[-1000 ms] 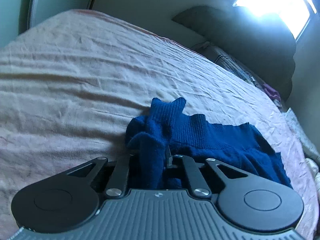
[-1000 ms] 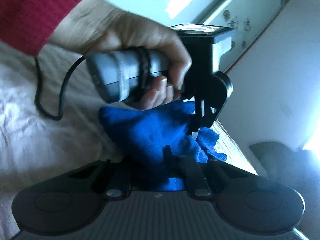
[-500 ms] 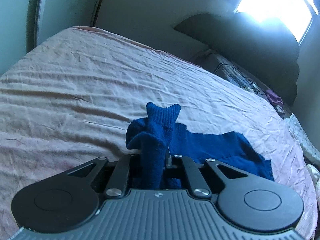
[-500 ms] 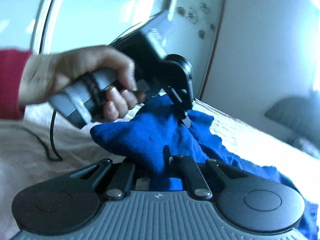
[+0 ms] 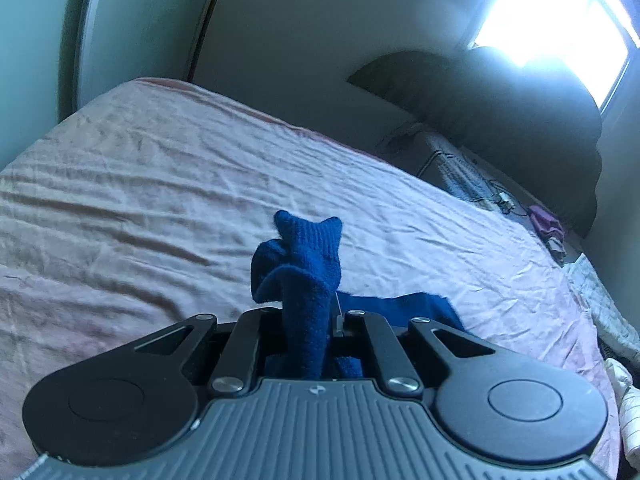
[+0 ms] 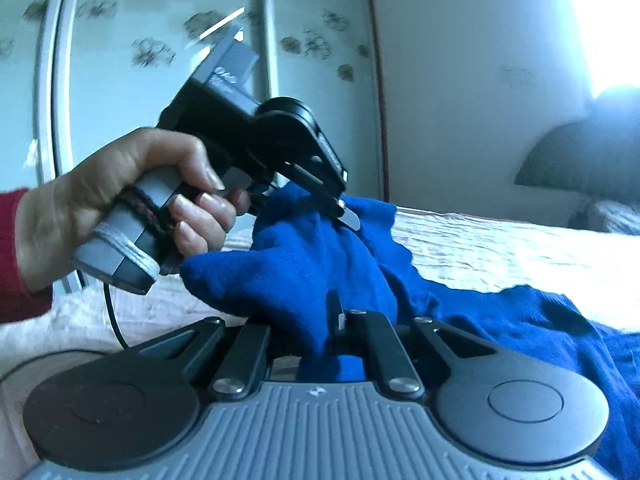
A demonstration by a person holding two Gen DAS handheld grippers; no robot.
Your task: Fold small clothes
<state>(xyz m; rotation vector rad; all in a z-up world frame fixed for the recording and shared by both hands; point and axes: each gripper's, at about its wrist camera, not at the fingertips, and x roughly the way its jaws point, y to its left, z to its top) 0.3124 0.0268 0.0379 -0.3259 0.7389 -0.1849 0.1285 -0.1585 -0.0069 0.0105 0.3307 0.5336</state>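
Note:
A small blue knit garment (image 5: 308, 276) is lifted off the bed. In the left wrist view my left gripper (image 5: 316, 320) is shut on a bunched edge of it, and the cloth stands up between the fingers. The right wrist view shows my right gripper (image 6: 326, 320) shut on another edge of the blue garment (image 6: 312, 264). The rest of the cloth trails down to the right onto the bed. The left gripper (image 6: 348, 216) also appears there, held by a hand (image 6: 132, 196) in a red sleeve, pinching the garment's upper edge close ahead of the right one.
The bed is covered by a wrinkled pink sheet (image 5: 160, 200). Dark pillows (image 5: 500, 112) lie at its head under a bright window (image 5: 552, 12). A wardrobe with flowered doors (image 6: 160, 48) stands behind the hand. Folded cloth lies at the bed's far right edge (image 5: 548, 228).
Both grippers have risen with the garment, so more of it hangs off the sheet. The right gripper has rolled, and its view has turned from tilted to upright. The bed looks farther below.

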